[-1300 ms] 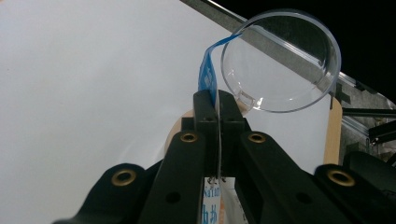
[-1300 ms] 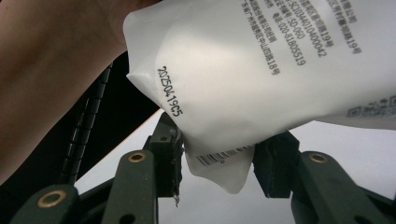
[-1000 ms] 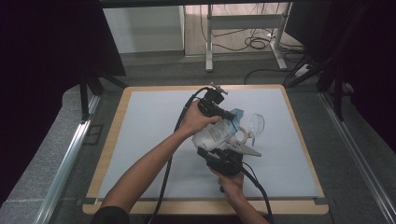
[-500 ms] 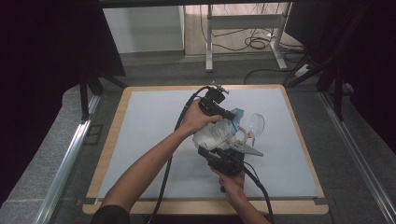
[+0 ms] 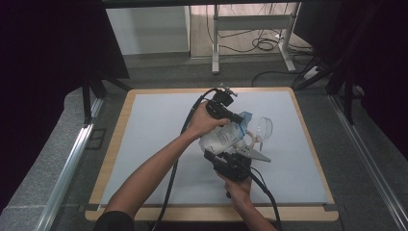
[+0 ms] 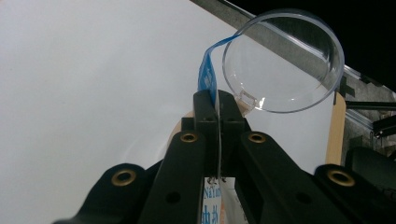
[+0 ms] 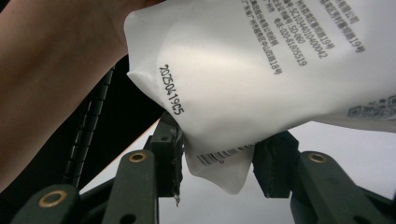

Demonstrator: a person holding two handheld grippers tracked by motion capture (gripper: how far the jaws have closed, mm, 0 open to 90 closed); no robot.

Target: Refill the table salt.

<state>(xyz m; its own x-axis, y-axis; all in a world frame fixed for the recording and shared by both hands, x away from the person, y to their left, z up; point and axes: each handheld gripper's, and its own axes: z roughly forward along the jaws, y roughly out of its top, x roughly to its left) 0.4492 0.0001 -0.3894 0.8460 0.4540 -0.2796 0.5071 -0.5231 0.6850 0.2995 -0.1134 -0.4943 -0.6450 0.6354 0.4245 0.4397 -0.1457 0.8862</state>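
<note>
A white pouch (image 5: 220, 139) with black print and a blue top edge hangs above the middle of the table. My left gripper (image 5: 239, 118) is shut on its thin blue top edge (image 6: 205, 74), jaws pressed together in the left gripper view (image 6: 218, 100). A clear round plastic dish (image 5: 264, 127) lies just beyond it to the right, also seen past the jaws (image 6: 285, 60). My right gripper (image 5: 215, 156) comes up from below. In its view the pouch's bottom corner (image 7: 219, 170) sits between the spread jaws (image 7: 218, 158), unsqueezed; the pouch body (image 7: 261, 70) hangs above.
A white mat (image 5: 154, 130) covers the wood-rimmed table (image 5: 115, 139). Black cables trail from both grippers toward the front edge. A desk frame (image 5: 215, 43) and floor cables (image 5: 264, 45) stand behind the table. Dark curtains flank both sides.
</note>
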